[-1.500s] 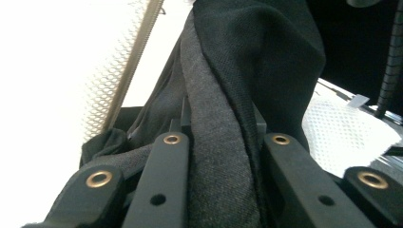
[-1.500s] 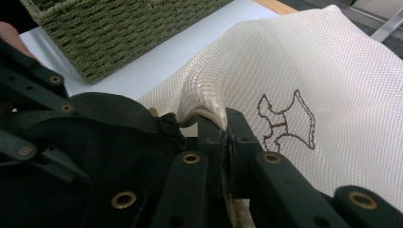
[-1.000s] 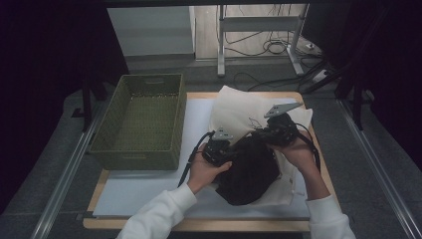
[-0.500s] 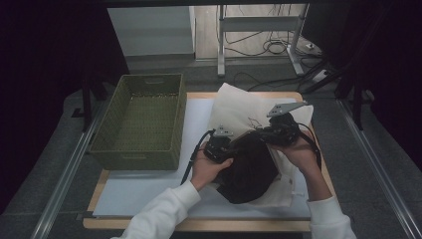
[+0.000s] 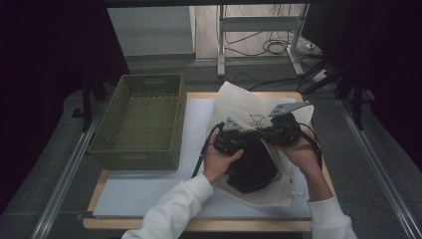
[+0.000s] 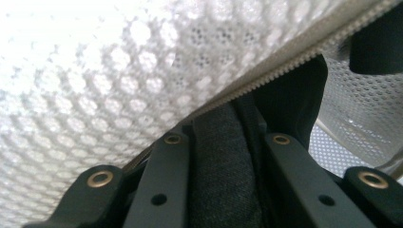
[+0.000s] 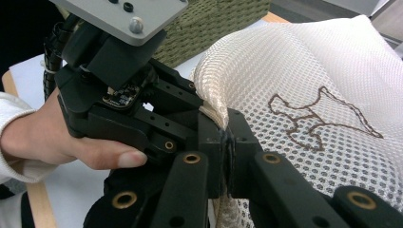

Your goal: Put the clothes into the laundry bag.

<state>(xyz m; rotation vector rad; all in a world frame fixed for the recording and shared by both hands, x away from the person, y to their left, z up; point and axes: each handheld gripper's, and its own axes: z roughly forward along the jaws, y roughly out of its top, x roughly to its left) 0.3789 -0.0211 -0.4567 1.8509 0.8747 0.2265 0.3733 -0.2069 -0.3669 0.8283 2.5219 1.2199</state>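
Observation:
A white mesh bag [image 5: 239, 107] with a brown stitched outline lies on the table, and a black garment [image 5: 254, 167] sits half inside its mouth. My left gripper [image 5: 245, 138] reaches into the mouth from the left. In the left gripper view its jaws are shut on the dark cloth [image 6: 223, 166], under the mesh [image 6: 95, 71] and the zip edge [image 6: 294, 61]. My right gripper [image 5: 263, 135] faces it from the right. It [image 7: 227, 137] is shut on the rolled rim of the mesh bag [image 7: 304, 76], right beside the left gripper [image 7: 123, 95].
A green woven basket [image 5: 142, 119] stands at the left on the white mat [image 5: 149, 189], with nothing showing inside. The mat covers a wooden table [image 5: 199, 225]. Metal rails run along both sides, and cables lie on the floor beyond.
My left gripper has moved right and a little away from the person, closer to the right gripper at the bag's mouth. The right gripper has kept still.

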